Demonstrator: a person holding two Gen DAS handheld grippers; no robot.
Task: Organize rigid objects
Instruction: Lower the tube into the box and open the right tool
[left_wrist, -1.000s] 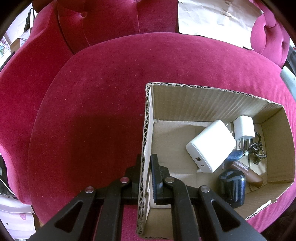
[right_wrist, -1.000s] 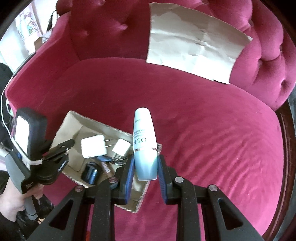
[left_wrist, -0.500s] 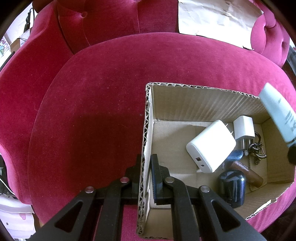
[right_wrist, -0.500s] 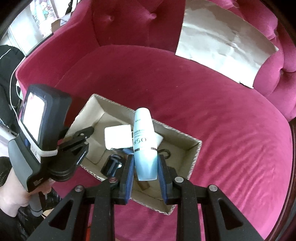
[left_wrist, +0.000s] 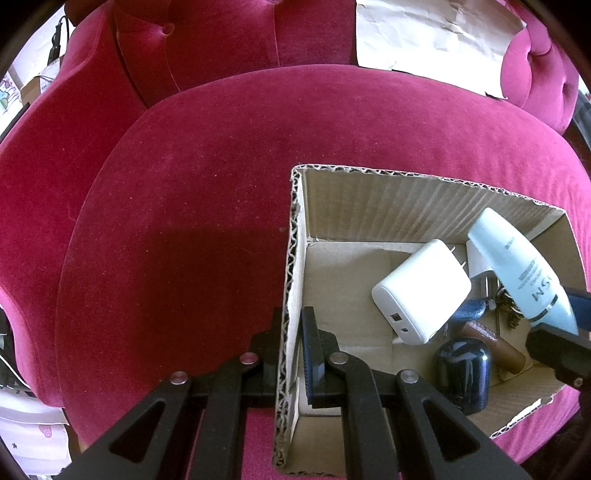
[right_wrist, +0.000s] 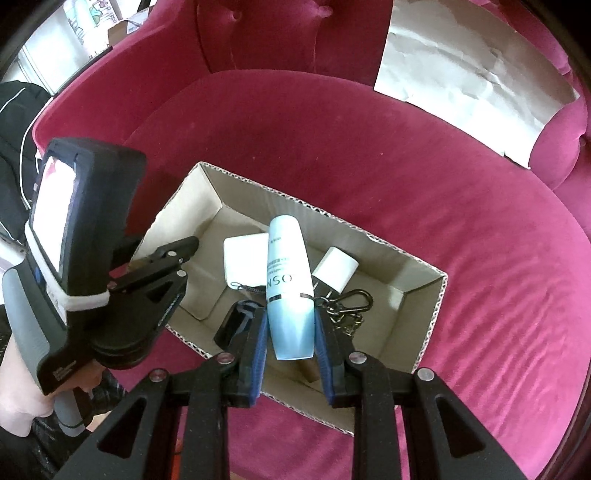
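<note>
An open cardboard box (left_wrist: 406, 192) (right_wrist: 424, 314) sits on a crimson velvet seat. My left gripper (left_wrist: 293, 332) is shut on the box's left wall. My right gripper (right_wrist: 290, 332) is shut on a pale blue bottle (right_wrist: 288, 280) (left_wrist: 517, 273), holding it tilted over the box's inside. Below it lie a large white charger (left_wrist: 421, 291) (right_wrist: 242, 254), a small white plug (right_wrist: 336, 267), a dark blue case (left_wrist: 461, 369), a brown tube (left_wrist: 495, 343) and a key ring with a carabiner (right_wrist: 347, 302).
The seat cushion (left_wrist: 184, 221) stretches left and behind the box. A creased sheet of paper (right_wrist: 476, 77) (left_wrist: 436, 33) leans on the tufted backrest. In the right wrist view a hand (right_wrist: 14, 391) holds the left gripper's handle at the lower left.
My right gripper has carried the bottle from beside the box to over its inside and lower. The bottle has come into the left wrist view. The left gripper has stayed put.
</note>
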